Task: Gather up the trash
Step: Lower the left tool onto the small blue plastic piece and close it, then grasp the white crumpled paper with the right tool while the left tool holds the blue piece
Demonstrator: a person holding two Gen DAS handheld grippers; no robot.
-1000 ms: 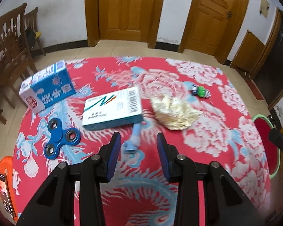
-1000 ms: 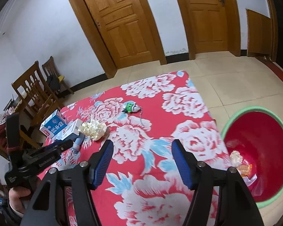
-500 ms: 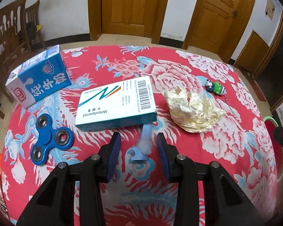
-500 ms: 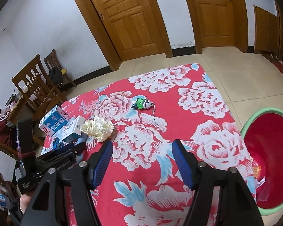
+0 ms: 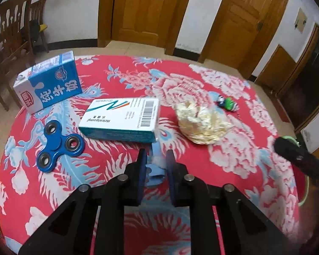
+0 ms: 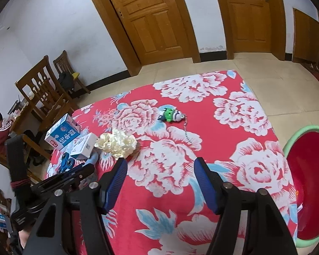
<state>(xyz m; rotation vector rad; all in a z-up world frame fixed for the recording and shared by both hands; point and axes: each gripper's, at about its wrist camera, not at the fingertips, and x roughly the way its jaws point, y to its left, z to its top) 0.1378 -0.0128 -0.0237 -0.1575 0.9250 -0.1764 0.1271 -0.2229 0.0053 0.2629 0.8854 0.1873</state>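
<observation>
On the red flowered tablecloth, a small light-blue plastic piece (image 5: 154, 170) lies between the jaws of my left gripper (image 5: 155, 158), which stand narrow around it. I cannot tell if they press it. A crumpled cream paper wad (image 5: 200, 123) lies to the right of it; it also shows in the right wrist view (image 6: 118, 143). My right gripper (image 6: 159, 170) is wide open and empty above the cloth. A red bin with a green rim (image 6: 308, 182) stands on the floor to the right of the table.
A white medicine box (image 5: 122, 119), a blue milk carton (image 5: 50, 85), a blue fidget spinner (image 5: 59, 143) and a green toy on a bead chain (image 5: 227, 103) lie on the cloth. Wooden chairs (image 6: 46, 91) and a seated person (image 6: 0, 131) are at the left.
My left gripper has moved forward and down over the light-blue piece, and its jaws have narrowed around it. My right gripper has swung left, away from the bin, still open.
</observation>
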